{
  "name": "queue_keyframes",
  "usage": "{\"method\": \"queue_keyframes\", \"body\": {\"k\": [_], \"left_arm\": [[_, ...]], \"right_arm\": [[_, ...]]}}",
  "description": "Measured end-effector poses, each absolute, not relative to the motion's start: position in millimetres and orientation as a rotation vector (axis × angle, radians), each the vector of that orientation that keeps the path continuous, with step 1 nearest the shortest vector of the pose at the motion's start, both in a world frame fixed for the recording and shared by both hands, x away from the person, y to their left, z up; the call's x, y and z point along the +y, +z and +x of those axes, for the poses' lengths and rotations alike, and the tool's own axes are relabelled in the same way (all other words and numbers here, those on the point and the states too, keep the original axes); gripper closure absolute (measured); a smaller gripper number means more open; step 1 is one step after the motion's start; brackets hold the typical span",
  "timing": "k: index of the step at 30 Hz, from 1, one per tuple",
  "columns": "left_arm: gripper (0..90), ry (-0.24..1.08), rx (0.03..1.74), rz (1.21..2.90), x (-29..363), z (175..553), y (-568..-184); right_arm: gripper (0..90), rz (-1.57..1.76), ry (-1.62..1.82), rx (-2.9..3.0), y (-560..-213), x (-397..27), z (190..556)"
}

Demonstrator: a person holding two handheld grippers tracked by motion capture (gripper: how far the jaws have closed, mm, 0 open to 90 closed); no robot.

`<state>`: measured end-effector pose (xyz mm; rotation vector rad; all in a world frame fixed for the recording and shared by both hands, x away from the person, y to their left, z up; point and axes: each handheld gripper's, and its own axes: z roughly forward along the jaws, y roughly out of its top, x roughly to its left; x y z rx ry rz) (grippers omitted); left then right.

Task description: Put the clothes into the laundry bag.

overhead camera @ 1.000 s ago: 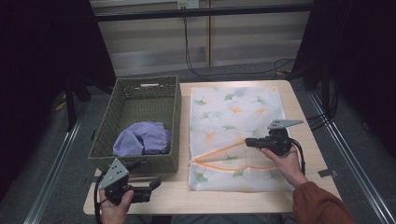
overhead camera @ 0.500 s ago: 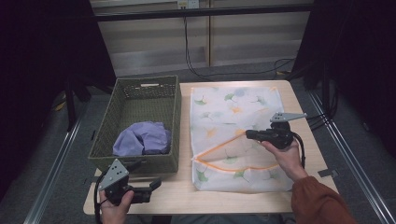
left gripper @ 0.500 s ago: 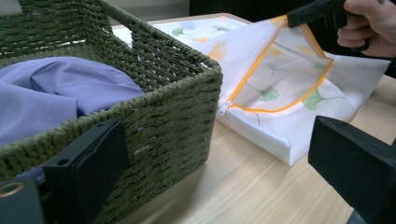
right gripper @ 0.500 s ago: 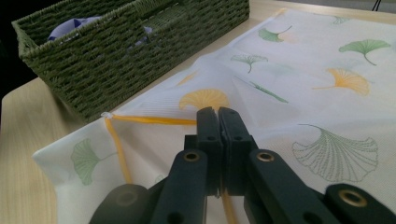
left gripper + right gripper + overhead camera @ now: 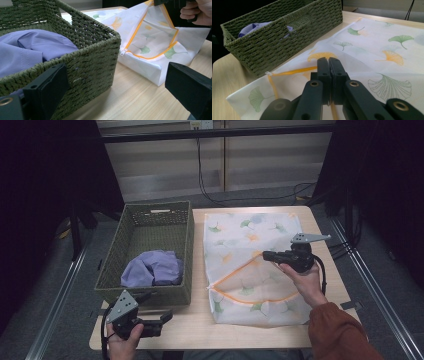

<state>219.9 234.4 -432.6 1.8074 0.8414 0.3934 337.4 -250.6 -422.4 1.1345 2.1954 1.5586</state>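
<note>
Orange-zippered laundry bag (image 5: 252, 265) edge pinched up by right gripper (image 5: 266, 255), beside basket (image 5: 150, 251).

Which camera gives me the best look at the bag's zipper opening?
The high view: the laundry bag's orange zipper opening shows whole. The left gripper view shows it obliquely; the right gripper view shows a short stretch behind the right tongs.

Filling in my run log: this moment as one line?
right gripper: shut on laundry bag opening edge, lifted | left gripper: open, idle by wicker basket | purple garment: in basket
</note>
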Motion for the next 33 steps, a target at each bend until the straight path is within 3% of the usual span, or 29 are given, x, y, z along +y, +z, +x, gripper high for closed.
{"method": "queue_keyframes", "body": {"k": [16, 33], "left_arm": [[4.8, 0.389, 0.823, 1.821, 233, 221, -433], [5.9, 0.416, 0.817, 1.81, 228, 226, -419]], "right_arm": [[88.3, 1.089, 1.596, 2.147, -396, -248, 342], [88.4, 1.078, 1.638, 2.114, -395, -252, 340]]}}
